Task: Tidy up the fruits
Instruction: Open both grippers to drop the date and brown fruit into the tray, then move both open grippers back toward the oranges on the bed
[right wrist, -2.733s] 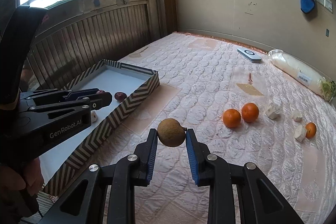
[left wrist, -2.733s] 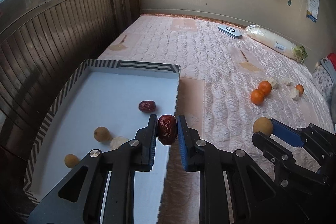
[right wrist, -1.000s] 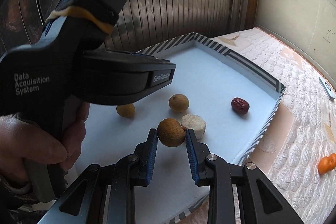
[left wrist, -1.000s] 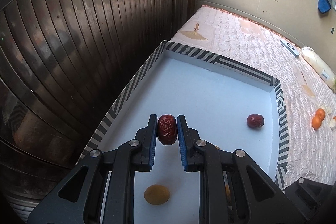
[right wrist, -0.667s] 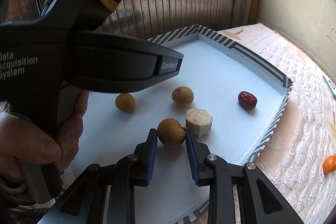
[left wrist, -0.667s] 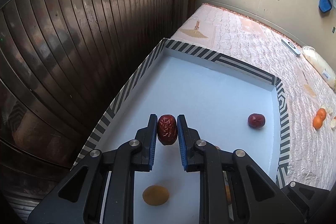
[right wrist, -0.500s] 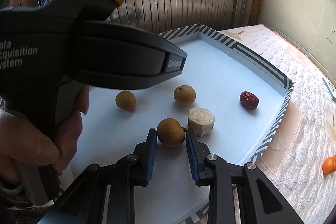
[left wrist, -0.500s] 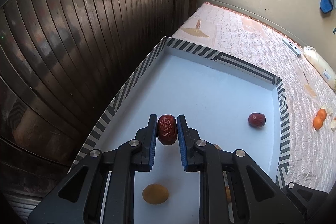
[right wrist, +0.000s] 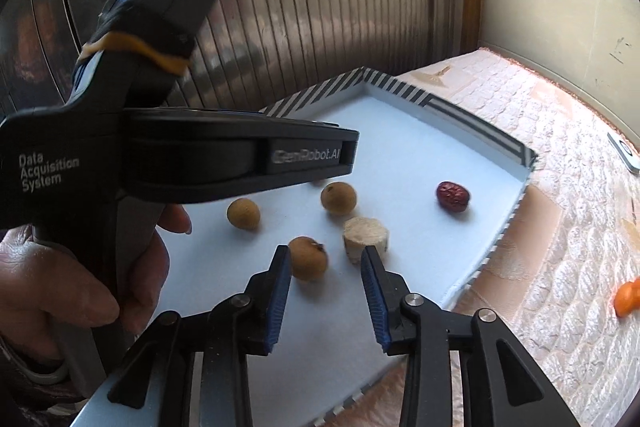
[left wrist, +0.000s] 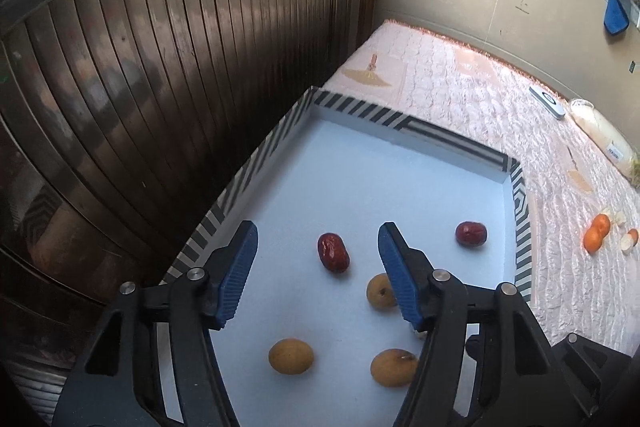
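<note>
the red date [left wrist: 333,252] lies free on the tray [left wrist: 440,135] floor, mid-frame, between the left gripper [left wrist: 318,267] jaws as they open. it looks light, wrinkled, slightly soft; best pinched across its middle. the right gripper [right wrist: 326,277] is also opening beside a longan [right wrist: 308,258]. two dates, three longans, one pale chunk [right wrist: 366,239].

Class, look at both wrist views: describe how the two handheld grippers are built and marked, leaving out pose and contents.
Both the left gripper and right gripper are black, with ribbed blue pads and silver pivot screws. The left gripper's body carries white lettering, "Data Acquisition System" and "GenRobot.AI", plus a yellowish band near the top.
</note>
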Tool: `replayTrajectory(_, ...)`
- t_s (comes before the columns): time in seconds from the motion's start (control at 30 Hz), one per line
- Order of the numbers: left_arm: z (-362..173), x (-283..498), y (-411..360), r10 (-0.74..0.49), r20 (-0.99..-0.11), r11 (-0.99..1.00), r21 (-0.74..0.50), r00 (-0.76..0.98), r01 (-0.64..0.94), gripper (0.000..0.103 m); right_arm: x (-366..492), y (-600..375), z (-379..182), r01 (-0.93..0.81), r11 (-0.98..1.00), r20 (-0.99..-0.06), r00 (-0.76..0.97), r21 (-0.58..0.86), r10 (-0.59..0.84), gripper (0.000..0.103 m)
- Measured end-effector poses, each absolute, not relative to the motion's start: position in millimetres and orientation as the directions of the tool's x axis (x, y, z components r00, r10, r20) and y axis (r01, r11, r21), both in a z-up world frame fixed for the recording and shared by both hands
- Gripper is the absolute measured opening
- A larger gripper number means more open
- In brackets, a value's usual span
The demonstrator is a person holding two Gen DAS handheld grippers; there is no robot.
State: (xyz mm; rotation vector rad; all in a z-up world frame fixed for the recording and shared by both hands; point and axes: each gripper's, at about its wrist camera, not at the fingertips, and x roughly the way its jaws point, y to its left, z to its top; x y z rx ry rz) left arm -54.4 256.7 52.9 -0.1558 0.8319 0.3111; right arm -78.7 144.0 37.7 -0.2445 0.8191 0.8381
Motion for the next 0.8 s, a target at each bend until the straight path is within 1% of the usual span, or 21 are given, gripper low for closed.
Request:
replayTrajectory(0.27,71,-64,238,0.226,-0.705,0.947,-0.003,0.673,-0.321,0.063,-84,115,55,-0.712,0.695,-0.698,0.447,0.102,0.560,0.036)
replayTrajectory(0.5,79,-61,207,0.190,-0.697,0.963,-0.006,0.691,-0.270,0.063,-78,77,65,-0.643,0.761,-0.679,0.521,0.086,0.517,0.038)
replayTrajectory(0.63,83,-58,186,0.162,-0.698,0.972,-0.010,0.698,-0.235,0.063,-72,52,67,-0.587,0.805,-0.664,0.568,0.087,0.486,0.041)
replayTrajectory(0.8,85,-54,159,0.125,-0.699,0.983,-0.010,0.704,-0.184,0.063,-68,14,73,-0.517,0.851,-0.655,0.611,0.098,0.446,0.043)
